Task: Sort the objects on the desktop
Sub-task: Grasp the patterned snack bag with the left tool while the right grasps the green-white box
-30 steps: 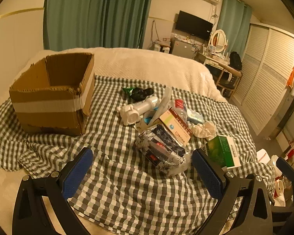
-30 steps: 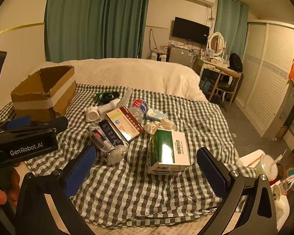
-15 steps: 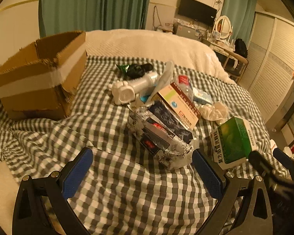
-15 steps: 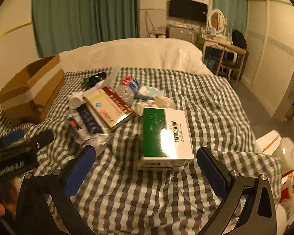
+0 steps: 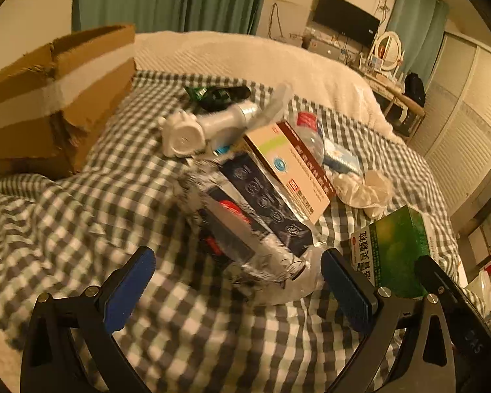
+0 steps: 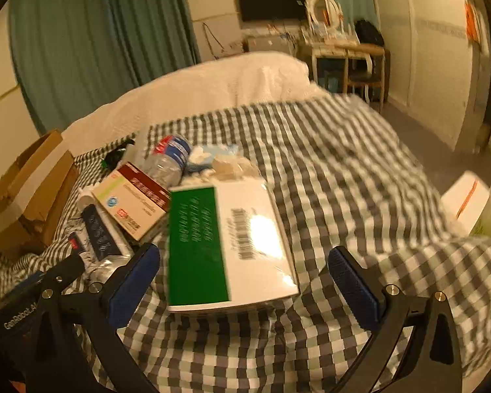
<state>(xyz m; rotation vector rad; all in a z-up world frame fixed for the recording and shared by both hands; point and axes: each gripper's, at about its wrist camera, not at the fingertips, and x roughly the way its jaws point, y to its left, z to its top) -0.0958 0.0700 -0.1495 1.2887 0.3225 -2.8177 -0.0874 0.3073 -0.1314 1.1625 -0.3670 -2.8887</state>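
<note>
A pile of objects lies on a checked cloth (image 5: 114, 203) on a bed. My left gripper (image 5: 239, 291) is open, just short of a clear plastic pack of dark boxes (image 5: 255, 219). My right gripper (image 6: 242, 281) is open, its jaws on either side of the near end of a green and white medicine box (image 6: 226, 245), which also shows in the left wrist view (image 5: 392, 252). A red and white box (image 5: 291, 167) leans on the pack. An open cardboard box (image 5: 52, 98) stands at the left.
Behind the pile lie a white bottle (image 5: 206, 127), a dark green item (image 5: 219, 93), a crushed water bottle (image 6: 170, 160), a blue packet (image 5: 340, 159) and crumpled tissue (image 5: 366, 190). The bed's right edge drops to the floor, where white containers (image 6: 474, 203) stand.
Both grippers moved forward and down toward the pile. The right gripper closed in on the green box until it sits between the jaws. The left one neared the plastic pack.
</note>
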